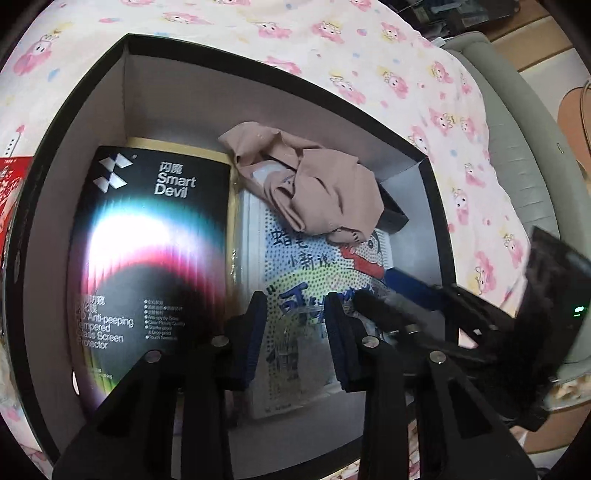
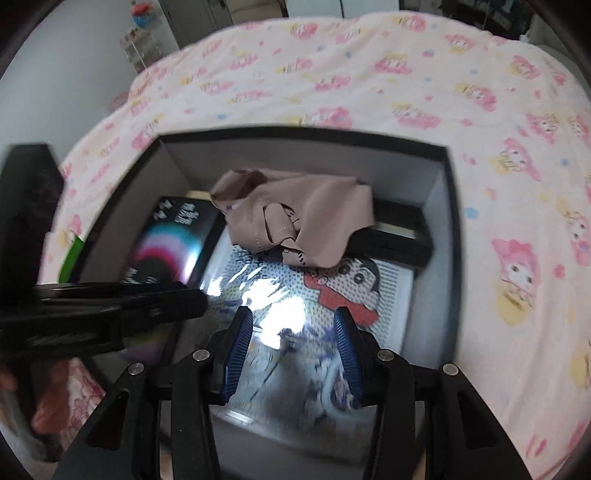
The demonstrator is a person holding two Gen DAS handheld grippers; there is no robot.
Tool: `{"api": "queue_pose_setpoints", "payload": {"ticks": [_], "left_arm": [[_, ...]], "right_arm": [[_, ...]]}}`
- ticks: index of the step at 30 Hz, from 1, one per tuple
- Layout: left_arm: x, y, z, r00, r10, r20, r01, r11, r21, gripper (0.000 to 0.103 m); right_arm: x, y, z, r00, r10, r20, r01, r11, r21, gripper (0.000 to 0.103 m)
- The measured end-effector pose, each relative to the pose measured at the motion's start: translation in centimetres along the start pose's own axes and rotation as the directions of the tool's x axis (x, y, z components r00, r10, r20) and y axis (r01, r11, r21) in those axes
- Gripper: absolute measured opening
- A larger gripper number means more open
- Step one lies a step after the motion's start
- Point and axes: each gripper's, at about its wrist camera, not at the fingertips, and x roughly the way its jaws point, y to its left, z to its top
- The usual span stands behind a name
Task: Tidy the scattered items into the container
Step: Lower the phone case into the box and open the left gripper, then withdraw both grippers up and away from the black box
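A black cardboard box with grey inner walls is sitting on a bedsheet printed with pink cartoon figures. At its left a black packet is reading "Smart Devil" and "Anti-peeping Tempered Glass Screen Protector". A crumpled beige cloth is lying on a dotted cartoon-boy packet. The left gripper is hovering released; the right gripper is grasping a glossy clear-wrapped packet low in the frame.

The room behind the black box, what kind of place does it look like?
Most likely a bedroom. The black box sits on a bed covered by a pink cartoon-print sheet, with a padded bed edge alongside and a cupboard against the far wall.
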Motion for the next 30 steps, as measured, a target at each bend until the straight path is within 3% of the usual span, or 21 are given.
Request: {"api": "queue_pose_setpoints", "payload": {"ticks": [6,10,15,20,22,24,26,27,30], "left_arm": [[2.3,-0.9,0.1,0.998,-0.02,-0.063,0.021,1.0,0.019,0.031],[2.7,-0.9,-0.4,0.996,-0.034,-0.081,0.035,0.999,0.017,0.031],[3.1,-0.5,-0.4,0.992,-0.074,-0.1,0.073,0.997,-0.006,0.031],[2.9,-1.2,-0.4,0.994,-0.052,-0.096,0.054,0.998,0.019,0.031],[2.5,-1.6,-0.4,0.998,-0.017,-0.065,0.019,0.999,0.038,0.033],[1.1,-2.5,-0.5,0.998,0.055,0.002,-0.055,0.995,0.082,0.042],[-0.7,-3.2,-0.5,0.994,0.08,0.071,-0.087,0.99,0.108,0.056],[-1.8,-3.8,-0.4,0.989,0.093,0.118,-0.107,0.987,0.121,0.057],[-5.4,-5.6,-0.4,0.961,0.126,0.245,-0.164,0.976,0.143,0.075]], "right_arm": [[1.0,0.2,-1.7,0.994,0.073,-0.079,-0.072,0.997,0.017,0.042],[-0.9,-0.3,-2.2,0.992,0.115,-0.043,-0.113,0.992,0.049,0.041],[-3.6,-0.8,-1.8,0.997,0.004,0.082,-0.008,0.999,0.048,0.041],[-3.3,-1.7,-2.0,0.997,-0.038,0.07,0.032,0.996,0.082,0.042],[-3.3,-2.1,-2.0,0.995,-0.066,0.073,0.06,0.995,0.082,0.042],[-4.0,-2.1,-2.1,0.993,-0.081,0.083,0.073,0.993,0.088,0.043],[-4.7,-2.0,-1.8,0.989,-0.106,0.101,0.097,0.991,0.094,0.044],[-4.9,-1.7,-1.6,0.986,-0.122,0.111,0.111,0.989,0.097,0.048],[-7.2,-1.3,-0.8,0.968,-0.181,0.174,0.159,0.978,0.131,0.062]]}}
